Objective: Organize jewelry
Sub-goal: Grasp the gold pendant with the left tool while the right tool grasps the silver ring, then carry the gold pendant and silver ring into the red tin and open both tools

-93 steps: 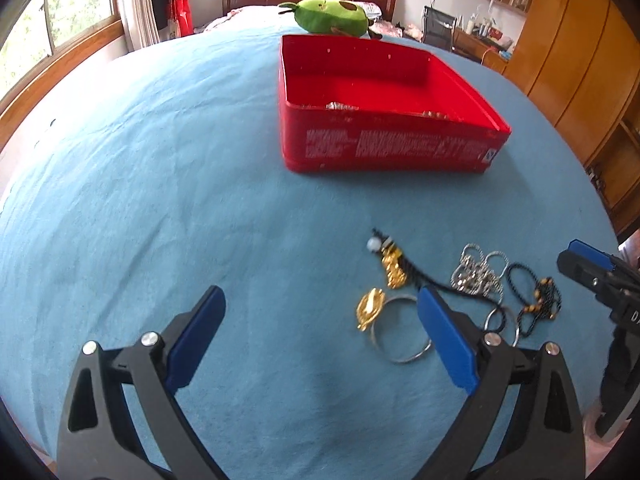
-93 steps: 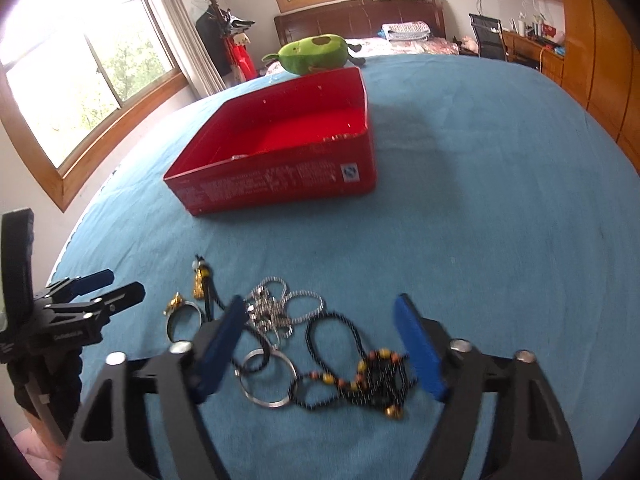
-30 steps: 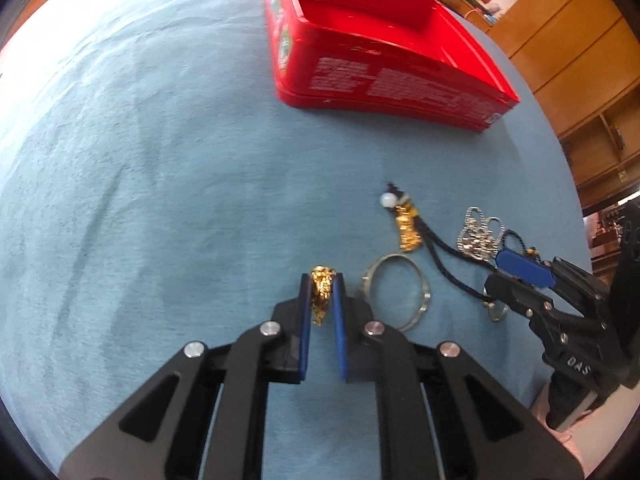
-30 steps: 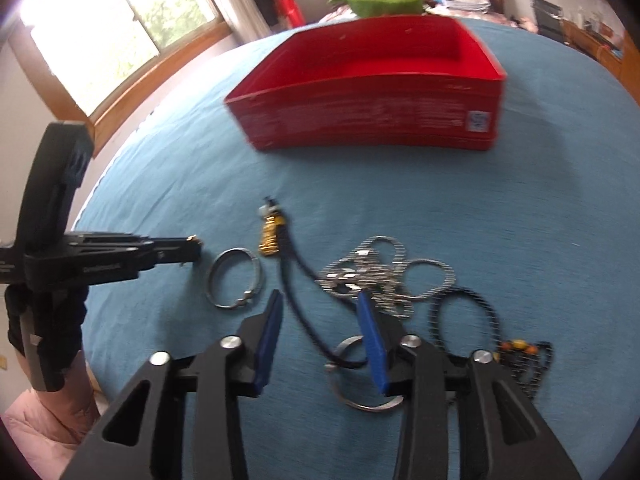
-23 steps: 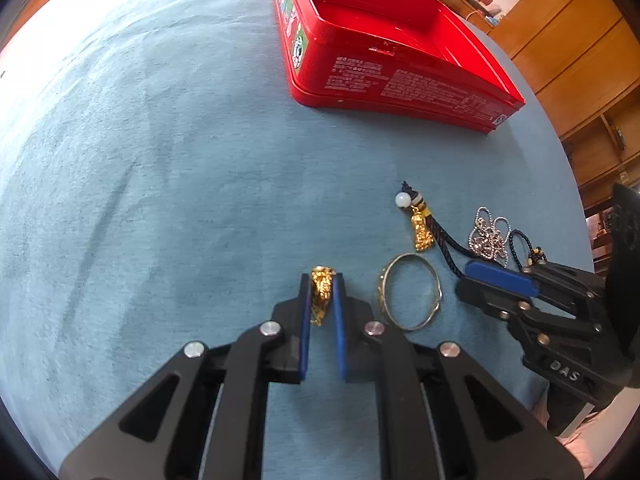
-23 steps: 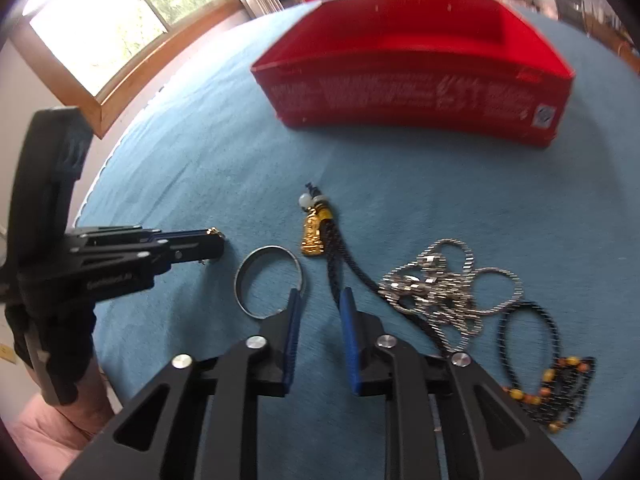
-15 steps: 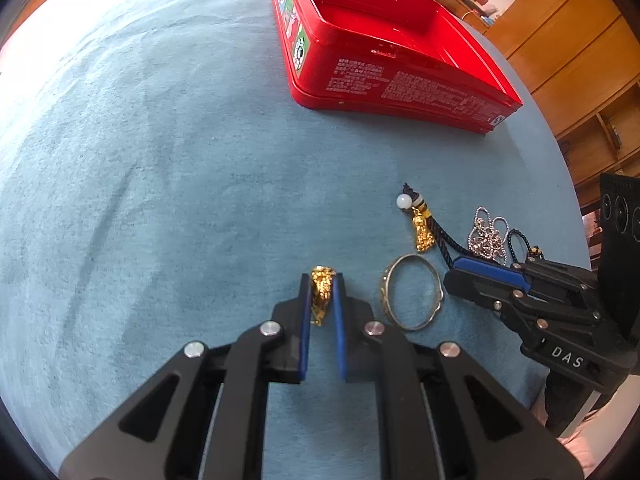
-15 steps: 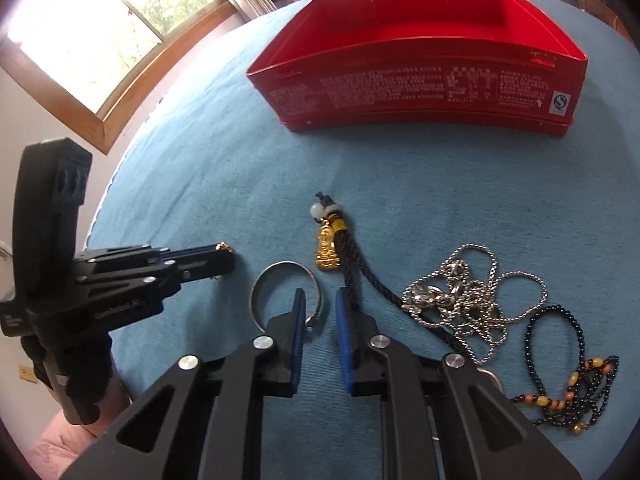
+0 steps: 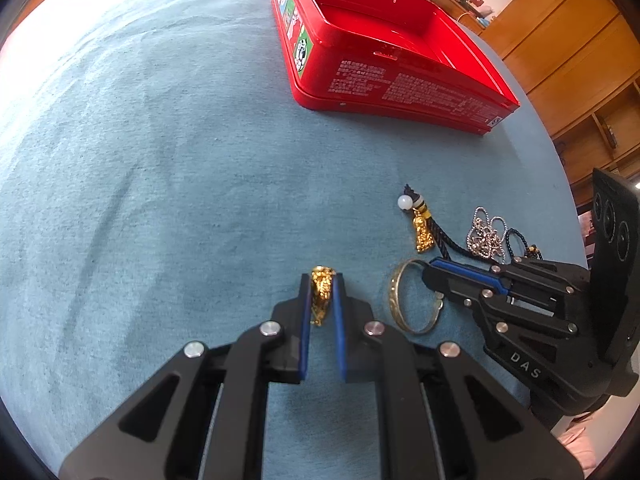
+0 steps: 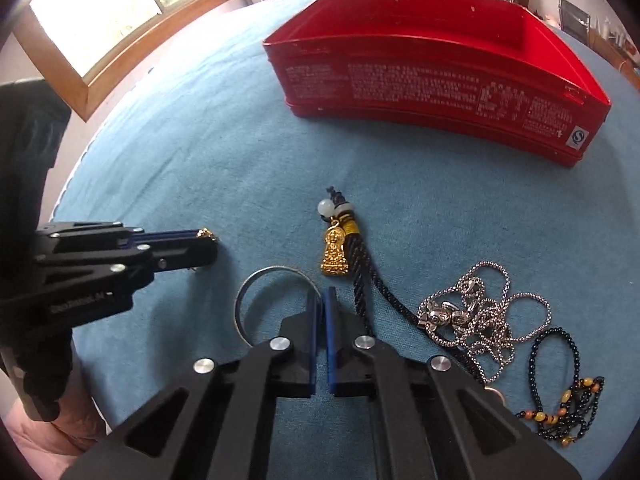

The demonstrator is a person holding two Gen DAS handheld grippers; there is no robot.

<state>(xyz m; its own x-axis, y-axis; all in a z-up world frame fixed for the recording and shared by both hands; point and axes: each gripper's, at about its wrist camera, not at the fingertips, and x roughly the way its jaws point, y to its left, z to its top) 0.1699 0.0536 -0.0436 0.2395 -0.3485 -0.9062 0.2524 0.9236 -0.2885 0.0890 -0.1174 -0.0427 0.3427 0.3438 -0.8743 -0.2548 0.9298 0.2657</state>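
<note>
Blue cloth-covered table (image 9: 160,160), red open tin (image 9: 400,80) at far side; right gripper (image 10: 322,300) jaws just closed, clamped on rim of silver bangle (image 10: 244,300); left gripper (image 9: 323,284) clenched on gold ring (image 9: 322,286); gold pendant on black cord (image 10: 334,254), silver chain (image 10: 476,312), beaded bracelet (image 10: 560,400) lying beside

Bright wood-framed window (image 10: 120,12), wooden cabinets (image 9: 568,40), blue cloth (image 9: 160,160) over surface.

Tin (image 10: 436,80) sits at far side of table (image 10: 200,152); pendant (image 10: 334,256) nearer; bangle (image 10: 256,292) left of it, chain (image 10: 480,308) and beads (image 10: 568,408) right.
</note>
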